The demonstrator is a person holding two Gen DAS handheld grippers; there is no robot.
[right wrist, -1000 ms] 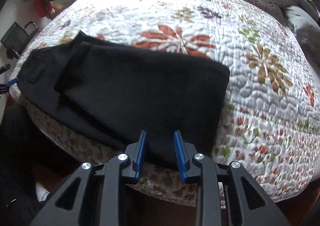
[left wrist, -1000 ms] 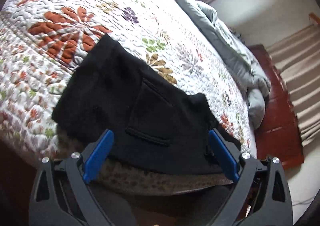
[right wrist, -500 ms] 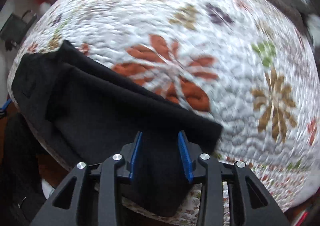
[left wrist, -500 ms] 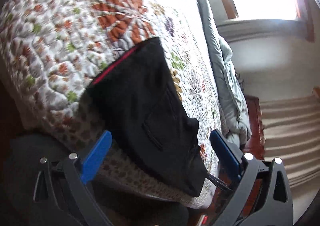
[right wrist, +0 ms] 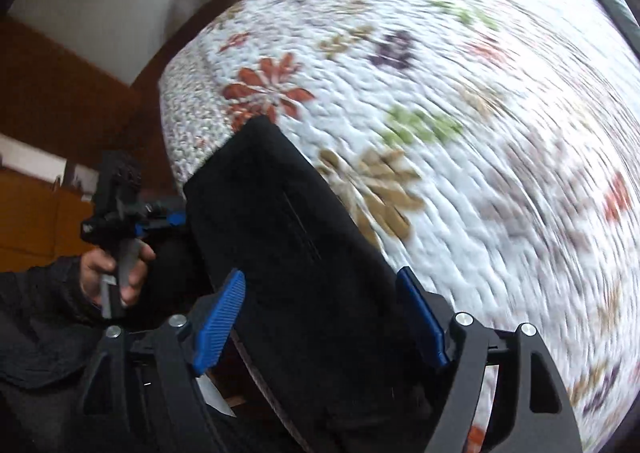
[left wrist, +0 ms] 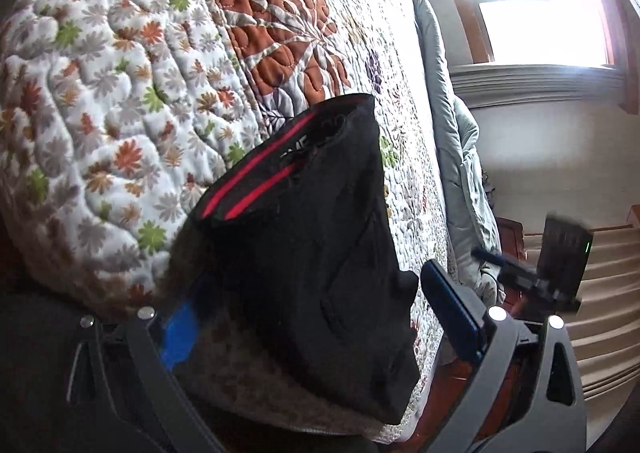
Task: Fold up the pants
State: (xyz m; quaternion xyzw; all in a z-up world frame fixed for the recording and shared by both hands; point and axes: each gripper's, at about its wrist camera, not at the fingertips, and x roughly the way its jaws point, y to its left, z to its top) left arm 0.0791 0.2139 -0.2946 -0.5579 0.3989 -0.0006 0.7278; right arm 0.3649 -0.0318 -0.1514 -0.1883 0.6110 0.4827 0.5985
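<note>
My right gripper point(right wrist: 320, 319) has just been opening, dropping the folded pants point(right wrist: 296, 253) beneath its wide jaws, so next I square the stack.

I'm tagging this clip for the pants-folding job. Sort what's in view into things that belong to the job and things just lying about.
Belongs to the job:
- black pants, folded at the bed's edge
- left gripper, jaws open
- right gripper, jaws just opened, astride the pants, pads off the cloth
- floral quilt, the folding surface

Just lying about:
- grey duvet
- window
</note>
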